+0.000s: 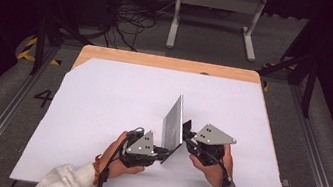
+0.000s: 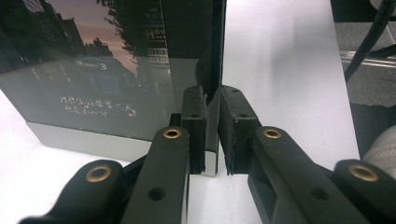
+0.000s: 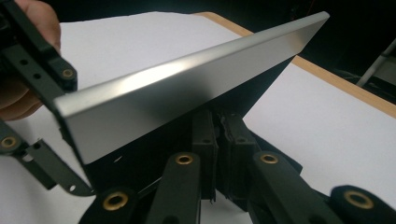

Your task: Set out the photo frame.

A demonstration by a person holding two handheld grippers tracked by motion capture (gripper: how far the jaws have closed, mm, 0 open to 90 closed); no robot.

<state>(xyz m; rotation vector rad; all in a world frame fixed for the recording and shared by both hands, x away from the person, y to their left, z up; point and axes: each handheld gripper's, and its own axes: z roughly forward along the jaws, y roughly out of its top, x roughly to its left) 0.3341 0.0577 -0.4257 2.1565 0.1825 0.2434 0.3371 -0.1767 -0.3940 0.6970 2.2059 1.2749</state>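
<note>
The left gripper, held in the person's left hand, has its jaws closed narrow on the lower corner of a thin booklet with a silvery back and a dark night-street cover. In the left gripper view the two pads pinch the booklet's edge between them, with the cover picture spreading off to one side. The booklet stands nearly upright on edge, raised off the white surface near its front middle, probably so both grippers can reach opposite sides of it.

The right gripper, in the person's right hand, meets the booklet from the other side. In the right gripper view its jaws stand close together under the dark face of the booklet, apparently nipping a cover or page, though the contact is shadowed and cannot be told for sure.

Beyond the surface's wooden edge lie loose cables and a white stand on the floor, well apart; nothing blocks the work.
</note>
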